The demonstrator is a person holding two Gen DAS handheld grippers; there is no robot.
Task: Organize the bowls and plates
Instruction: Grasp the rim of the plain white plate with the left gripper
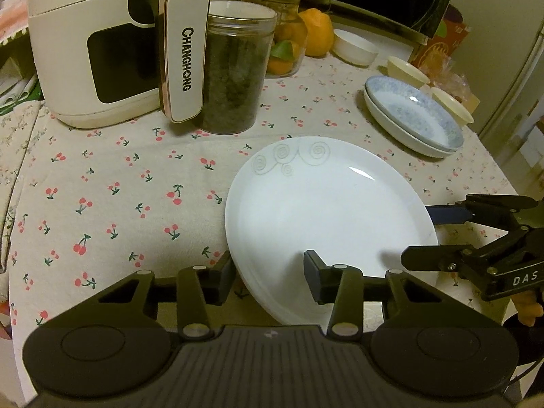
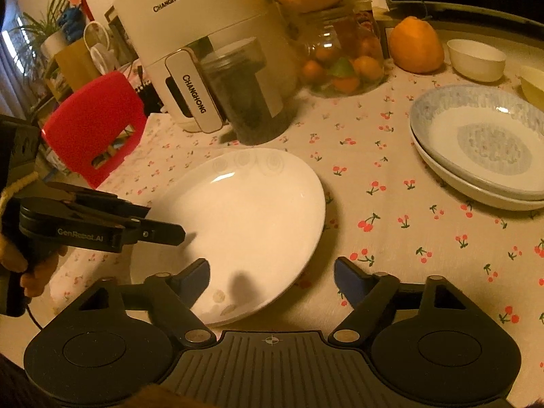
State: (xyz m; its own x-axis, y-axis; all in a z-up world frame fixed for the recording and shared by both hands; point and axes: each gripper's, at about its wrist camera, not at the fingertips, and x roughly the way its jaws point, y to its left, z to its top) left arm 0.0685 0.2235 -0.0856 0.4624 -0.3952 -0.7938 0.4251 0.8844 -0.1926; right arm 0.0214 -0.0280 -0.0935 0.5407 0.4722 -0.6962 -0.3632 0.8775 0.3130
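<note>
White plate (image 1: 326, 217) tilted, near rim raised

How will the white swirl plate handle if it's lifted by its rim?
The white plate looks glazed and glossy, so probably slippery against the fingers. It appears rigid ceramic or glass: likely no flex, but may chip if dropped. The left gripper straddles one rim edge, so the plate may tilt when lifted.

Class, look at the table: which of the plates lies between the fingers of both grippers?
The plain white plate with swirl marks on its rim, nearest the cameras. The blue-patterned plates sit stacked further back, with no gripper near them.
</note>
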